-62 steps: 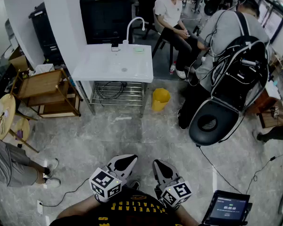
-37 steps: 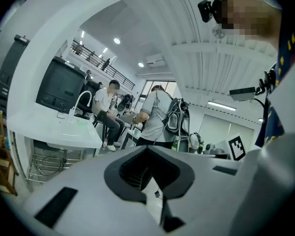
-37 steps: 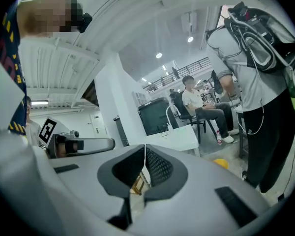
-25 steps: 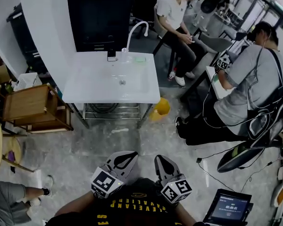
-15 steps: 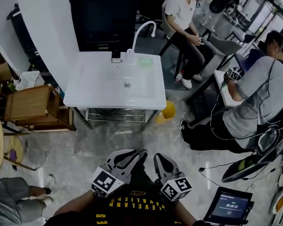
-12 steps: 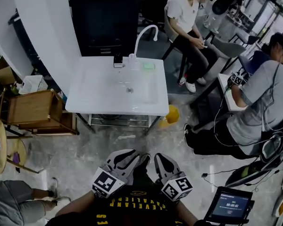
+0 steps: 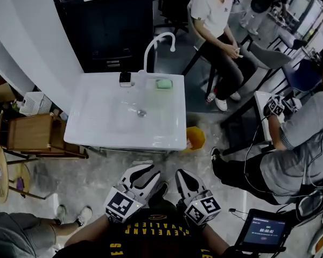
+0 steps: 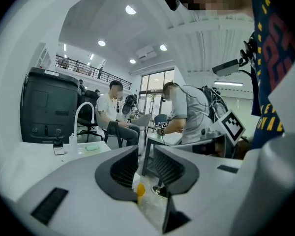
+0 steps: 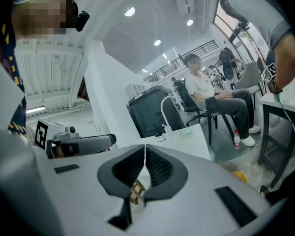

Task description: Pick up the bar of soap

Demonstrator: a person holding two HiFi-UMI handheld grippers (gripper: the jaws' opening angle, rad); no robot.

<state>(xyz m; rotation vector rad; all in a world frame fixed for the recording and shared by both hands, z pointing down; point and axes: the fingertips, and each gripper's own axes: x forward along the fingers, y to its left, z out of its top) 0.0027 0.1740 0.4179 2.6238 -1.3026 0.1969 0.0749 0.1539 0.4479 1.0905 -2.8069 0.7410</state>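
The pale green bar of soap (image 7: 163, 83) lies on the back rim of the white sink table (image 7: 97, 128), to the right of the curved white faucet (image 7: 156, 41). It also shows small in the left gripper view as the soap (image 8: 93, 147) and in the right gripper view as the soap (image 9: 187, 130). Both grippers are held low, well short of the sink. My left gripper (image 7: 145, 172) is open; its jaws have just been opening, with nothing between them. On my right gripper (image 7: 181, 176) the jaw tips touch, so it is shut and empty.
A small dark device (image 7: 125, 78) stands left of the faucet. Under the sink's right corner is a yellow bin (image 7: 194, 138). A wooden shelf (image 7: 29, 134) stands left; a seated person (image 7: 218, 20) and another person (image 7: 299, 144) are at the right. A tablet (image 7: 264, 231) sits at lower right.
The sink table has come nearer as I moved toward it with both grippers. The left gripper's jaws have parted. The person at right has shifted further right.
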